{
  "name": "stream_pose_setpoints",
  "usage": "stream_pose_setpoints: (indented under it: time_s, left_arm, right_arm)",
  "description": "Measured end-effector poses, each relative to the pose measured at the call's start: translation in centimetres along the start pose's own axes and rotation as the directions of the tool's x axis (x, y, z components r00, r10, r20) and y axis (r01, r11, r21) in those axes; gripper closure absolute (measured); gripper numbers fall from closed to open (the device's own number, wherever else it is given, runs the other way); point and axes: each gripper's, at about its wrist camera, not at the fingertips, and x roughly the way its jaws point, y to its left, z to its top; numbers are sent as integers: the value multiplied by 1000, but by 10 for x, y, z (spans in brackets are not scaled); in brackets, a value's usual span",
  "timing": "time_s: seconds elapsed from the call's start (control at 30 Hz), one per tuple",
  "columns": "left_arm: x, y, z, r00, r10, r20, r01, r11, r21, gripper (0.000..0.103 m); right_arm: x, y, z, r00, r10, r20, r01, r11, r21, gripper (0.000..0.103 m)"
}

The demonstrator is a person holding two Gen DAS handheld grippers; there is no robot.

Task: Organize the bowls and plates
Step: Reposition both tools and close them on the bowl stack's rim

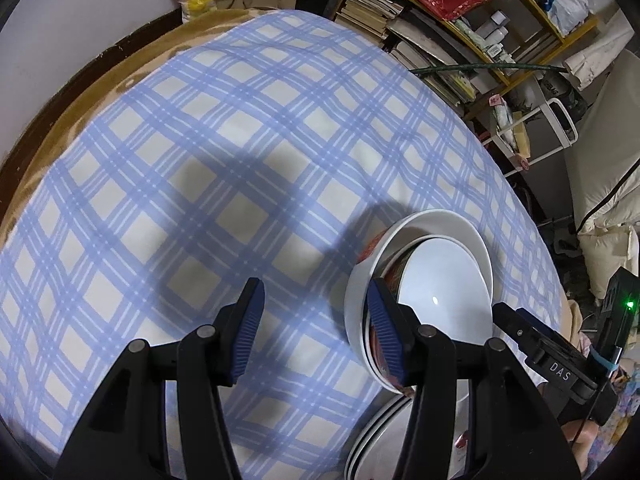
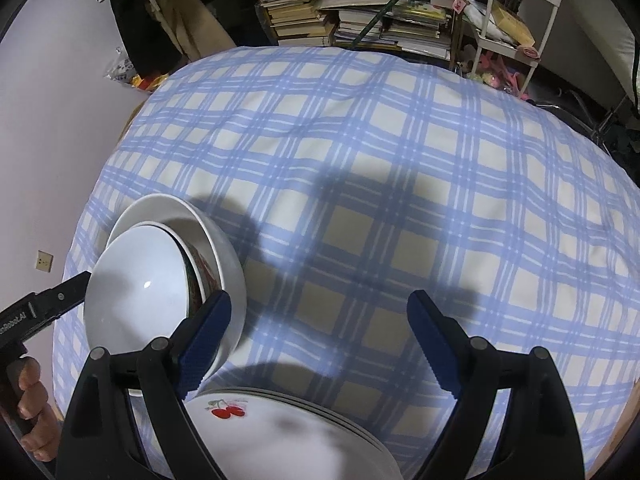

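Note:
Three bowls sit nested and tilted on the blue checked cloth (image 1: pixel 200 160): an outer white bowl (image 1: pixel 440 222), a red-patterned bowl (image 1: pixel 394 272) and an inner white bowl (image 1: pixel 440 284). Nearer me lies a stack of white plates (image 1: pixel 376 432). My left gripper (image 1: pixel 318 332) is open, its right pad at the bowls' near rim, with cloth and the outer bowl's left wall in the gap. In the right wrist view the bowls (image 2: pixel 136 288) stand at left. My right gripper (image 2: pixel 320 344) is open wide above the cherry-printed plates (image 2: pixel 300 432), its left pad beside the outer bowl (image 2: pixel 224 256).
Shelves crammed with books (image 2: pixel 352 12) and a white cart (image 2: pixel 516 12) stand beyond the far edge of the cloth (image 2: pixel 400 160). A brown blanket edge (image 1: pixel 60 128) borders the left side. A person's hand (image 2: pixel 32 396) holds the left gripper's handle.

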Motion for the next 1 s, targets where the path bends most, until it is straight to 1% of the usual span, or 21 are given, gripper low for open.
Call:
stream_pose_setpoints:
  time_s: [0.17, 0.33, 0.5, 0.67, 0.7, 0.8, 0.9, 1.0]
  left_arm:
    - [6, 2, -1, 1000, -14, -1, 14, 999, -33, 50]
    - [6, -1, -2, 1000, 5, -7, -5, 1000, -10, 50]
    - [5, -3, -2, 999, 33, 4, -33, 999, 10, 50]
    - [7, -2, -2, 1000, 28, 5, -28, 1000, 13, 50]
    - [7, -2, -2, 1000, 31, 6, -31, 999, 11, 47]
    - [7, -1, -2, 999, 33, 4, -33, 999, 3, 47]
    - [7, -4, -2, 998, 55, 11, -55, 998, 23, 47]
    - [6, -12, -3, 995, 99, 32, -101, 993, 54, 47]
  right_arm:
    - [1, 0, 0, 1000, 7, -5, -6, 1000, 14, 9]
    - [4, 5, -3, 999, 17, -27, -17, 1000, -9, 9]
    - [7, 11, -7, 1000, -9, -30, 8, 999, -38, 9]
    - [9, 8, -7, 999, 3, -41, -3, 1000, -24, 9]
    - [9, 8, -7, 999, 6, -41, -7, 1000, -22, 9]
    - [8, 10, -7, 999, 2, -37, -3, 1000, -29, 9]
    - [8, 10, -6, 999, 1, -41, -2, 1000, -29, 9]
    - [8, 11, -5, 999, 2, -46, -3, 1000, -27, 9]
